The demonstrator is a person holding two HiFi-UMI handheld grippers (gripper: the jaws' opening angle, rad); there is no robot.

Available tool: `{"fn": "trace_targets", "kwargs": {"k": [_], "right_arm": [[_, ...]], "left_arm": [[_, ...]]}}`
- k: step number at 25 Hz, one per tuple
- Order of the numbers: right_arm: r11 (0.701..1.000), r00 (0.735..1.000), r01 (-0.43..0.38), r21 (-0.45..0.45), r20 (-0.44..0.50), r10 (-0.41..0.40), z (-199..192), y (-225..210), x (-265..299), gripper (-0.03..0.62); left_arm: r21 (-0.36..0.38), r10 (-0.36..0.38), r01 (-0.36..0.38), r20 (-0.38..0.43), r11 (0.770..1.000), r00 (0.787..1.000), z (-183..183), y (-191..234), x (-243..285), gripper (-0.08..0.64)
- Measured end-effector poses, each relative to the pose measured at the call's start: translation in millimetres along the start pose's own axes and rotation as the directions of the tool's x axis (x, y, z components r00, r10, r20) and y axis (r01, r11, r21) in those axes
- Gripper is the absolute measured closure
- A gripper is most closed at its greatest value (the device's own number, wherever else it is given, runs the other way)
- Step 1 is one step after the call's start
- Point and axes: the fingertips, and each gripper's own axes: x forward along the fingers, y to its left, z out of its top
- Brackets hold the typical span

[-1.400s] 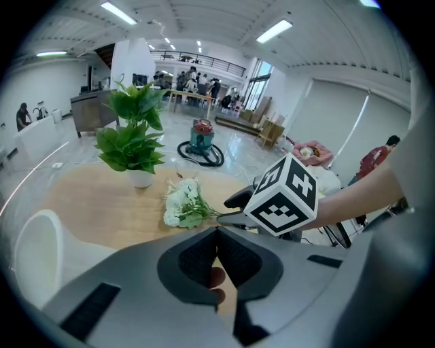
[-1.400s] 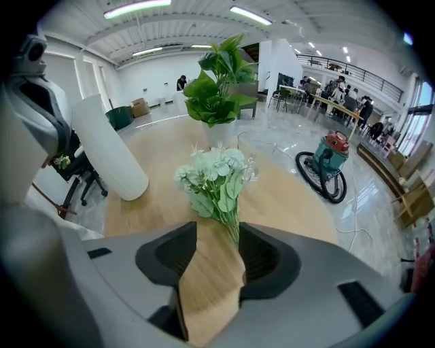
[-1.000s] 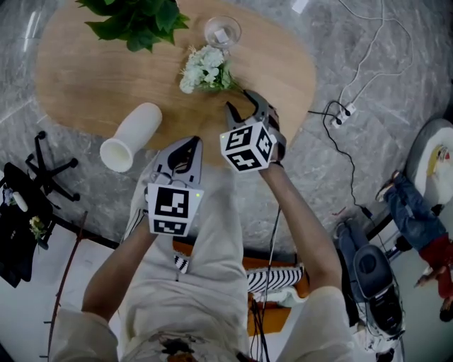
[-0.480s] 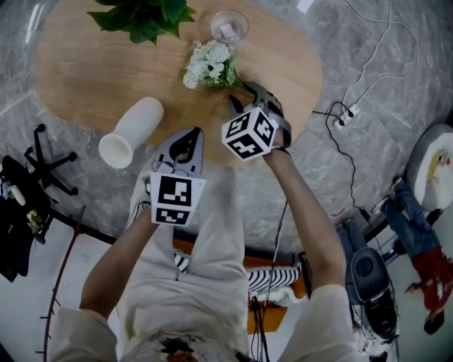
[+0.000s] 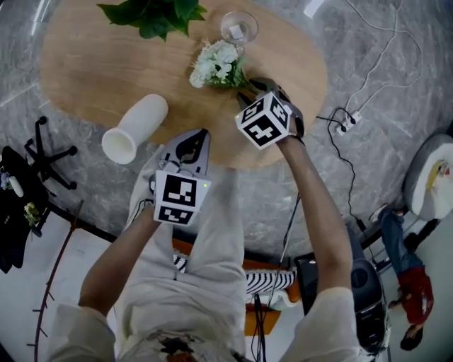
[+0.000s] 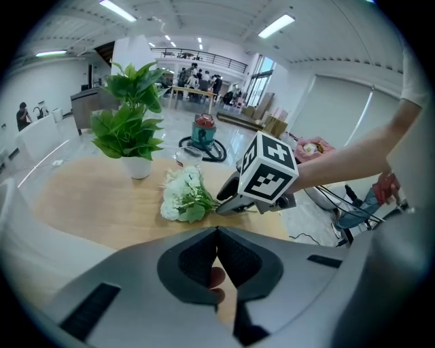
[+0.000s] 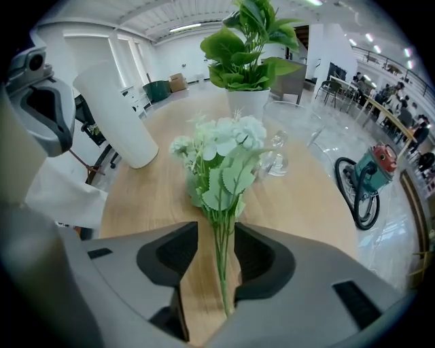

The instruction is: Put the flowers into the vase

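A bunch of white flowers (image 5: 218, 63) with green leaves lies on the oval wooden table (image 5: 78, 78). The white vase (image 5: 134, 129) lies on its side to the left, mouth toward the table's front edge. My right gripper (image 5: 253, 90) points steeply down over the green stems. In the right gripper view the stems run between the jaws of this gripper (image 7: 216, 234), with gaps on both sides; the jaws are closing. The flower heads (image 7: 224, 156) lie beyond the tips, and the vase (image 7: 119, 112) is at the left. My left gripper (image 5: 202, 133) hovers shut at the table's front edge, holding nothing.
A potted green plant (image 5: 159, 13) and a clear glass (image 5: 238, 28) stand at the table's far edge behind the flowers. A black chair base (image 5: 53, 155) stands on the floor at the left. Cables and a power strip (image 5: 347, 120) lie on the floor at the right.
My right gripper has sunk toward the table and rolled, so its jaws now straddle the flower stems. The left gripper, flowers and vase stay where they were.
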Motion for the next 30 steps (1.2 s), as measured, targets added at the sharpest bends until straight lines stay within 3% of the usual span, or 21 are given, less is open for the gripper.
{"fn": "trace_targets", "kwargs": {"k": [4,8,17,22,25,30], "right_arm": [[0.998,0.999,0.008,-0.063,-0.033,-0.01,-0.3,-0.9,5.8,0.456],[0.994,0.997,-0.042,-0.101,-0.073,0.035,-0.9,4.6,8.3,0.474],[0.987,0.986,-0.129,-0.097,-0.12,0.117,9.9,-6.5,3.8,0.479],[0.968,0.953,-0.25,0.001,-0.177,0.246,2.2,1.2,10.3,0.479],[0.968,0.957,-0.249,0.024,-0.15,0.25,10.8,-8.5,18.0,0.479],[0.953,0.94,-0.293,0.075,-0.16,0.301,7.2,-0.7,24.8,0.494]], "left_arm": [[0.014,-0.003,0.003,-0.004,1.0,1.0,1.1,-2.6,0.9,0.552],[0.017,-0.011,0.01,0.004,1.0,1.0,4.6,-7.3,0.6,0.552],[0.011,-0.011,0.011,0.004,1.0,1.0,-3.6,-9.7,-2.0,0.552],[0.0,-0.012,0.012,0.008,1.0,1.0,-7.7,-8.8,-6.2,0.552],[-0.012,0.004,-0.004,0.01,1.0,1.0,-10.3,0.5,-10.2,0.552],[-0.029,0.025,-0.025,0.007,0.999,1.0,-13.4,9.8,-15.1,0.552]]}}
